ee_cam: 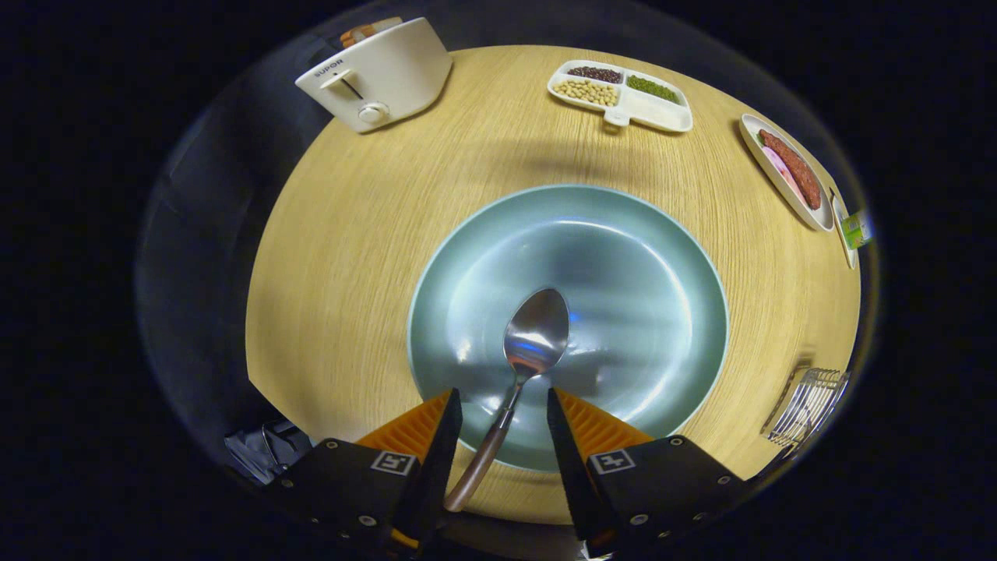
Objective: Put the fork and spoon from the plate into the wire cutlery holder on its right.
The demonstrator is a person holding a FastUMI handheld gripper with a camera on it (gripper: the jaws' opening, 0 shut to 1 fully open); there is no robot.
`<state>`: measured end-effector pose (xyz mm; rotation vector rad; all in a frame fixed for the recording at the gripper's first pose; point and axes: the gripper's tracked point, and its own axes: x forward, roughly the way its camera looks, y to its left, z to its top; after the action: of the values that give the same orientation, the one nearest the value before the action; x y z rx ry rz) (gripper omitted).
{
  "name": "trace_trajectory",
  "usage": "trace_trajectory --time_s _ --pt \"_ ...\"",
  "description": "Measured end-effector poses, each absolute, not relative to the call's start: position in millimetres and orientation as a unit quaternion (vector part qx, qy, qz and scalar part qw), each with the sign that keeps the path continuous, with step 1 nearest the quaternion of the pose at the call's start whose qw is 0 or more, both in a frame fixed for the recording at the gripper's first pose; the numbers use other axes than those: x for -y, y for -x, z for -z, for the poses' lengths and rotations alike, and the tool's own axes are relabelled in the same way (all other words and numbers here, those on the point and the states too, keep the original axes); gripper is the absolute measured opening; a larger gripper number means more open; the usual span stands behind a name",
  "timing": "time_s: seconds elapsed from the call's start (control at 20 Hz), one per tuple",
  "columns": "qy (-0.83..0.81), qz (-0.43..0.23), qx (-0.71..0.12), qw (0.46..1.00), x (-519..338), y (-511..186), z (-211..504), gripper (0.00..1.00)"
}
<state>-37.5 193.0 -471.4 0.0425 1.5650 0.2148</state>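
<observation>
Now we hover our claw [502, 405] with its fingers spread wide, the spoon [523, 366] lying between them untouched, bowl resting in the blue plate [670, 257] just ahead and brown handle crossing the near rim. Off to the right stands the wire cutlery holder [808, 405].

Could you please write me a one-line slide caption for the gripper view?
Open gripper straddles the spoon handle on the plate, with the wire holder to the right.
</observation>
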Motion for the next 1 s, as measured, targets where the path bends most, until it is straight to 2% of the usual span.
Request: trace_trajectory --time_s 0.05,0.2,0.25,0.3,0.4,0.6,1.0 --pt "-0.018 -0.091 -0.710 0.698 -193 39 475 0.62" --pt "-0.007 -0.079 -0.720 0.689 -190 43 479 0.37" --pt "-0.003 -0.076 -0.721 0.688 -189 41 482 0.31" --pt "-0.003 -0.072 -0.723 0.687 -186 40 482 0.21" --pt "-0.018 -0.069 -0.725 0.685 -184 42 482 0.10" --pt "-0.030 -0.080 -0.705 0.704 -181 35 473 0.04" --pt "-0.075 -0.076 -0.674 0.731 -159 24 454 0.04"
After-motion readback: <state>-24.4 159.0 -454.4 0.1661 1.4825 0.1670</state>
